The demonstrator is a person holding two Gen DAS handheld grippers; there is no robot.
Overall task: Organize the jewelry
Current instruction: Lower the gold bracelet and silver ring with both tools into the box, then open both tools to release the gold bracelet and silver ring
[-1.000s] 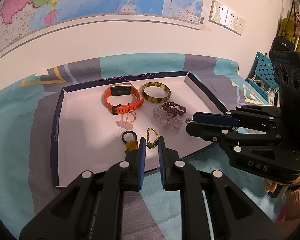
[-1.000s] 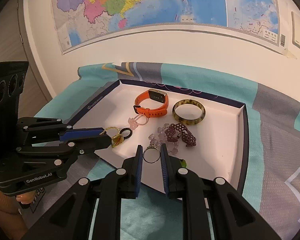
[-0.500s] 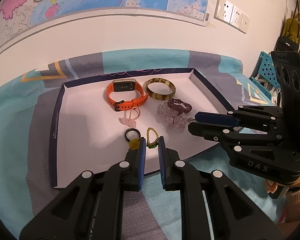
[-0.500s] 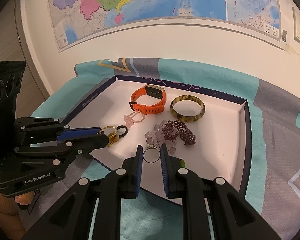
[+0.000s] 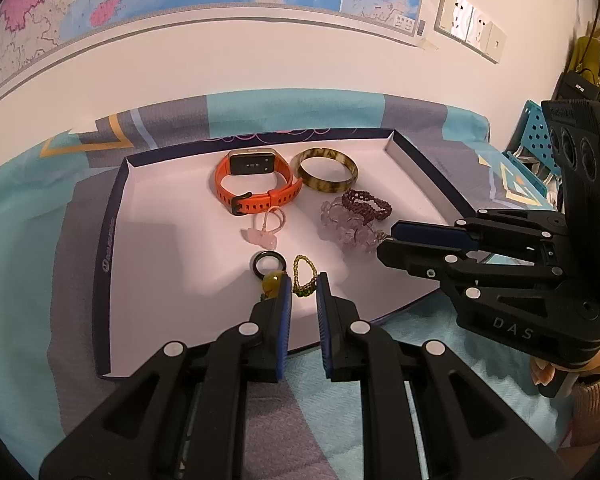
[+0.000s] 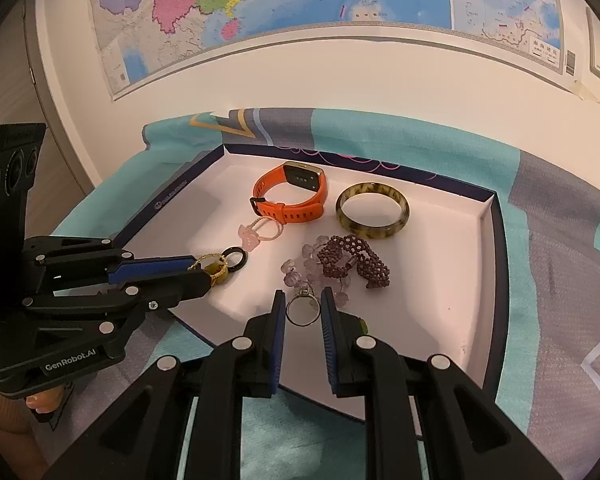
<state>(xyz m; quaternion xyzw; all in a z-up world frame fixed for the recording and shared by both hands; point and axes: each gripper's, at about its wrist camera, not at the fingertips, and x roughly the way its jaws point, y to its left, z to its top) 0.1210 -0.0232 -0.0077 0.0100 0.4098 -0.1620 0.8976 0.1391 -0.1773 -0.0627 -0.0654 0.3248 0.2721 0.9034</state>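
Observation:
A white tray [image 5: 160, 280] with a dark rim holds an orange watch [image 5: 256, 190], a tortoiseshell bangle [image 5: 325, 170], a maroon beaded bracelet [image 5: 366, 205], a clear crystal bracelet [image 5: 342, 230], a pink charm ring [image 5: 266, 228] and a black ring [image 5: 269, 263]. My left gripper [image 5: 302, 286] is shut on a gold beaded ring [image 5: 303, 276] with an amber bead [image 5: 271, 282] beside its finger. My right gripper [image 6: 303, 309] is shut on a silver ring [image 6: 302, 309], just above the tray's near edge. Each gripper shows in the other's view.
The tray lies on a teal and grey patterned cloth [image 5: 28, 240] against a white wall with a map [image 6: 300, 8]. Wall sockets [image 5: 470, 26] are at the right. A blue perforated rack [image 5: 538, 136] and hanging bags stand at the far right.
Both grippers have drawn back slightly toward the tray's near edge, each still holding its ring. The jewelry in the tray has not moved.

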